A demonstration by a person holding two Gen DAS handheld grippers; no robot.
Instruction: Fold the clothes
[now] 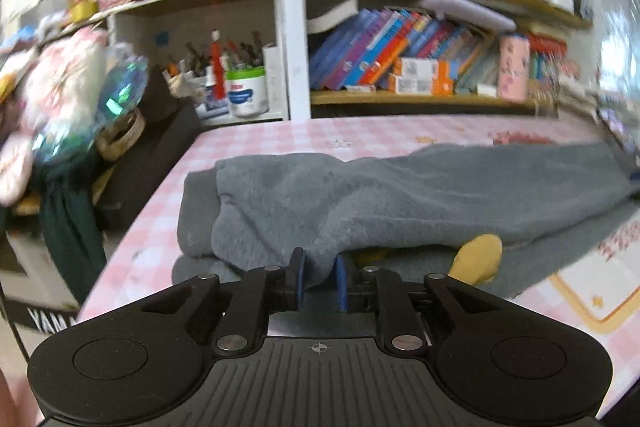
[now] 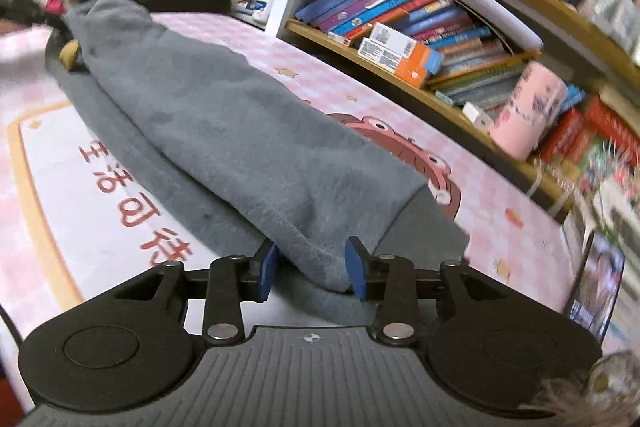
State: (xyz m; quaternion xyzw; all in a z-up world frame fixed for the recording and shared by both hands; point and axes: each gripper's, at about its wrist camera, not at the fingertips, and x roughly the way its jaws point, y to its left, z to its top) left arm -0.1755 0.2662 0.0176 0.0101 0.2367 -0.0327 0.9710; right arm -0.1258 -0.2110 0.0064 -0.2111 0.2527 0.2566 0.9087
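Note:
A grey fleece garment (image 1: pixel 360 195) lies stretched along the pink checked table (image 1: pixel 280 135), its upper layer folded over a lower one. A yellow patch (image 1: pixel 478 257) shows under the fold. My left gripper (image 1: pixel 319 281) is shut on the near edge of the fold at one end, with cloth pinched between the blue pads. In the right wrist view the same garment (image 2: pixel 224 123) runs away toward the far corner. My right gripper (image 2: pixel 311 267) holds the other end, a thick bunch of cloth filling the gap between its pads. The yellow patch (image 2: pixel 70 53) peeks out at the far end.
Behind the table (image 2: pixel 500 195) stands a bookshelf (image 1: pixel 420 59) packed with books, with a pink cylinder (image 2: pixel 528 111) on its lowest board. A black box (image 1: pixel 160 131) and piled soft toys crowd the table's left end. A printed mat (image 2: pixel 60 163) covers the near part of the tabletop.

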